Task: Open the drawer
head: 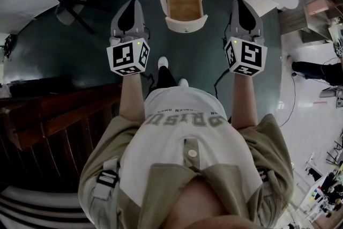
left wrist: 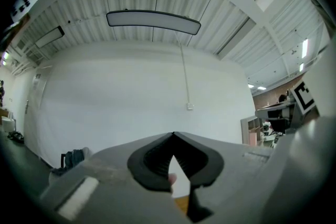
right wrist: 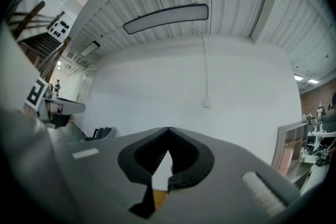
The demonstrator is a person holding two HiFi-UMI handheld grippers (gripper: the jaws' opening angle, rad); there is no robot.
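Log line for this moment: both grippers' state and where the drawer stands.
left gripper: shut, empty, left of drawer | right gripper: shut, empty, right of drawer | drawer: appears pulled out, wooden inside showing, untouched

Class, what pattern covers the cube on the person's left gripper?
Black-and-white square markers on the white cube; the head view shows it best.

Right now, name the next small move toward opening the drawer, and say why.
Probably open the right gripper and swing it toward the front of the drawer: it and the left gripper are shut and empty, either side of it, touching nothing.
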